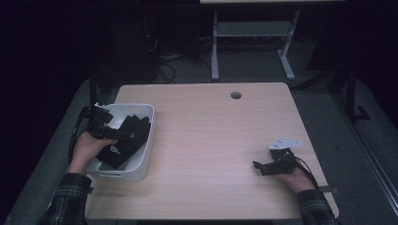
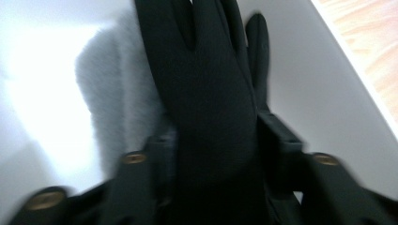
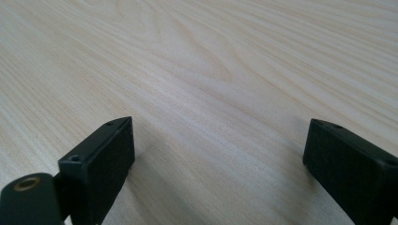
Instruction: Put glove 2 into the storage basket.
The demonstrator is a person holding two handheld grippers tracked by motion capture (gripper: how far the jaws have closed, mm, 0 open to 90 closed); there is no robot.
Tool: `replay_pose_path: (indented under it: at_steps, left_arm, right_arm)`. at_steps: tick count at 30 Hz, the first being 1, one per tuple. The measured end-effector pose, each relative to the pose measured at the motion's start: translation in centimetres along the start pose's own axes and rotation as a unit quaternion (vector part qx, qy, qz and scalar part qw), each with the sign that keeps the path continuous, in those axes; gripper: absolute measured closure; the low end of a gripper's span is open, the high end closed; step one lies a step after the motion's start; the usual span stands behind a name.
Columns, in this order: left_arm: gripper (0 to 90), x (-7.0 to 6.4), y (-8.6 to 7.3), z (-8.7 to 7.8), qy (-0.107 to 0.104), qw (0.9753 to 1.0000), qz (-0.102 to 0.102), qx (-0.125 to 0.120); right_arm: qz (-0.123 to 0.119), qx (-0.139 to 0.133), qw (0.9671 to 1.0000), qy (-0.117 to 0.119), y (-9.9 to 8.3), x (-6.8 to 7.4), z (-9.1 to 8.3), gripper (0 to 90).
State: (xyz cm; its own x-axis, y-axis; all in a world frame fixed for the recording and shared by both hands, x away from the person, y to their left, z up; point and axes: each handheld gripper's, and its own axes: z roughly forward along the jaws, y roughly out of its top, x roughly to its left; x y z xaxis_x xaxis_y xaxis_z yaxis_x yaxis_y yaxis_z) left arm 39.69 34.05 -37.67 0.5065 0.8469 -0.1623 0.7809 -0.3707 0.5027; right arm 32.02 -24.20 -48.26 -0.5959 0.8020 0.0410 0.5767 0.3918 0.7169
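Inside white bin (image 1: 141, 165), my left gripper (image 2: 213, 154) clamps black glove (image 2: 206, 84) at cuff end, jaws tight on both sides. Glove looks soft, light, limp; fingers will dangle, so I judge cuff grip good. Far right of bin, right gripper (image 3: 218, 154) wide open, holding nothing, over bare table (image 3: 211, 56).
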Motion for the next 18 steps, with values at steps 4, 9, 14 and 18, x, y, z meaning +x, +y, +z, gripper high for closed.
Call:
replay_pose_path:
  at_steps: [4,9,14,18]
  left_arm:
    - [24.9,-0.1,0.2,-0.4,0.017,0.9998,0.005,-0.012]
    - [19.4,-0.5,0.4,-1.6,0.019,0.9991,0.010,-0.037]
    - [18.2,-1.1,0.7,-2.7,0.022,0.9980,0.017,-0.057]
    - [17.8,-1.9,1.1,-3.3,0.018,0.9970,0.022,-0.072]
  right_arm:
    - [0.000,0.000,1.0000,0.000,0.0,0.0,0.0,9.2]
    - [0.000,0.000,1.0000,0.000,0.0,0.0,0.0,9.2]
    - [0.000,0.000,1.0000,0.000,0.0,0.0,0.0,9.2]
    - [0.001,0.000,1.0000,-0.001,0.0,0.0,0.0,9.2]
